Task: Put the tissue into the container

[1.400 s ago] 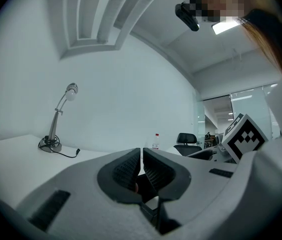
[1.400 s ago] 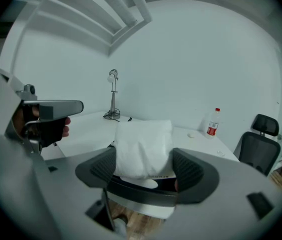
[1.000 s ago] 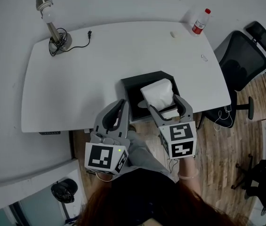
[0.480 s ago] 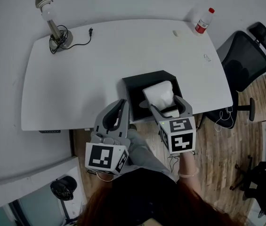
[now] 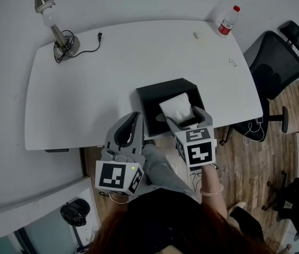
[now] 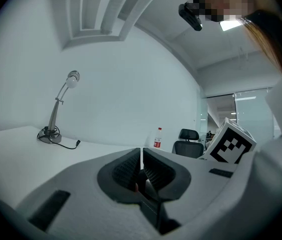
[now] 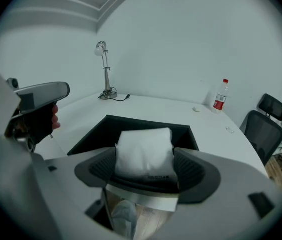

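A white tissue pack [image 5: 178,108] [image 7: 144,153] is pinched between the jaws of my right gripper [image 5: 183,119] [image 7: 145,166], which is shut on it. The pack hangs over the front part of the black open container [image 5: 150,100] [image 7: 98,131] standing at the near edge of the white table [image 5: 112,73]. My left gripper [image 5: 128,134] [image 6: 141,170] is shut with nothing in it, held off the table's near edge to the left of the container.
A desk lamp [image 5: 56,28] with a loose cord stands at the table's far left. A red-capped bottle [image 5: 226,21] stands at the far right corner, with two small items nearby. A black office chair [image 5: 273,67] is to the right of the table.
The right gripper has drawn back slightly toward me with the tissue pack, which sits a bit lower over the container. The left gripper has barely moved.
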